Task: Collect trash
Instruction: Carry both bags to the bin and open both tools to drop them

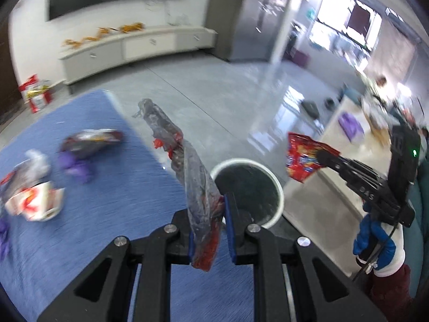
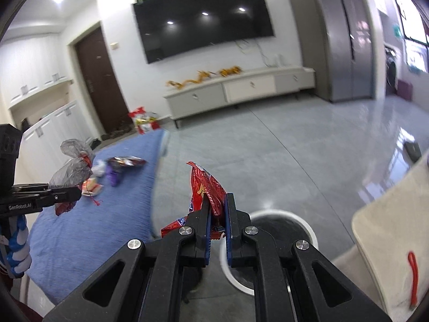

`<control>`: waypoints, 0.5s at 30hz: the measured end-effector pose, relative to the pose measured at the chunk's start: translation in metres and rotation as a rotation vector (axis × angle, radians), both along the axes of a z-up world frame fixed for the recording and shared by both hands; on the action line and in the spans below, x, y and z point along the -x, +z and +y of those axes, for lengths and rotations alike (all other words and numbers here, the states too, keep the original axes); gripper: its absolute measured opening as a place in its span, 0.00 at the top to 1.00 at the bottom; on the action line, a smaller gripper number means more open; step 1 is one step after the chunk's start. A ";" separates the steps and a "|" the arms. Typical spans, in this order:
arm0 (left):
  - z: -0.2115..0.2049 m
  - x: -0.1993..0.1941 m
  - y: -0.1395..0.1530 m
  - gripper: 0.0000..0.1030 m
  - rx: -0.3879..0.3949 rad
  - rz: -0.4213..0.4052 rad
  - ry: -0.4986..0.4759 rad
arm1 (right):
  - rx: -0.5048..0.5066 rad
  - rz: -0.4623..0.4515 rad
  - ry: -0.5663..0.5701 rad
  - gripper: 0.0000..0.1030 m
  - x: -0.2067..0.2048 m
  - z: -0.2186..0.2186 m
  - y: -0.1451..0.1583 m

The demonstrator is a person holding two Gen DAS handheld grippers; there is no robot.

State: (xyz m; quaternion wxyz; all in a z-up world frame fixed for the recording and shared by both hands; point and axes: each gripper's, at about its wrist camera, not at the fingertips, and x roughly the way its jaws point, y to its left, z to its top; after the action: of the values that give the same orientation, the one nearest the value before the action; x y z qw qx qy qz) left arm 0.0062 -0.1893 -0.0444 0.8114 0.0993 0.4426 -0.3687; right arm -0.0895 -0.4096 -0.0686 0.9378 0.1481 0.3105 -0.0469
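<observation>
On the blue cloth [image 1: 112, 201], left of the white bin [image 1: 278, 187], the loose trash is smeared by motion: a white and red carton [image 1: 34, 201], a purple wad [image 1: 76, 165] and a dark foil packet [image 1: 91, 138] can be told apart, but no print on them is legible. The cloth is cut off by the lower frame edge, and the bin's near rim is hidden behind the left gripper [image 1: 207, 237].

The cloth covers a raised surface that ends just left of the bin; beyond the bin lies a pale grey polished floor. Against the far wall stand a low white cabinet [image 2: 241, 86] and, above it, a dark wall screen [image 2: 203, 18]; a tall grey cupboard [image 2: 343, 35] stands right of both.

The left gripper is clamped on a clear crumpled bag with red scraps [image 1: 187, 166]. Its long axis rises from the jaws up and to the left, away from the bin, its lower end hanging below the pads.

Right of the bin in the left wrist view, the right gripper [image 2: 217, 230] pinches a red snack wrapper [image 2: 206, 187]. In the right wrist view the wrapper stands nearly upright, just left of the bin's opening, one corner folded out below the left finger. At far right a cream surface [image 2: 388, 241] carries a red strip [image 2: 414, 279], its outline partly cut off.
</observation>
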 end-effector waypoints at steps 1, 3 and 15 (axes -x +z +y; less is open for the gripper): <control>-0.015 -0.002 -0.007 0.83 -0.019 0.012 -0.024 | -0.016 0.017 -0.016 0.92 -0.002 -0.009 -0.010; -0.038 -0.008 -0.020 0.83 -0.047 0.035 -0.060 | -0.042 0.047 -0.039 0.92 -0.007 -0.023 -0.026; -0.141 -0.053 -0.086 0.82 -0.078 0.219 -0.133 | -0.131 0.218 -0.116 0.90 -0.055 -0.066 -0.119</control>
State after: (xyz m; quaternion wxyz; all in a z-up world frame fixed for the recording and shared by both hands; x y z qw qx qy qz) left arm 0.0589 -0.3300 -0.1306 0.7276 0.1192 0.5349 -0.4127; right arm -0.0348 -0.4757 -0.1872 0.8825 0.2207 0.4040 -0.0964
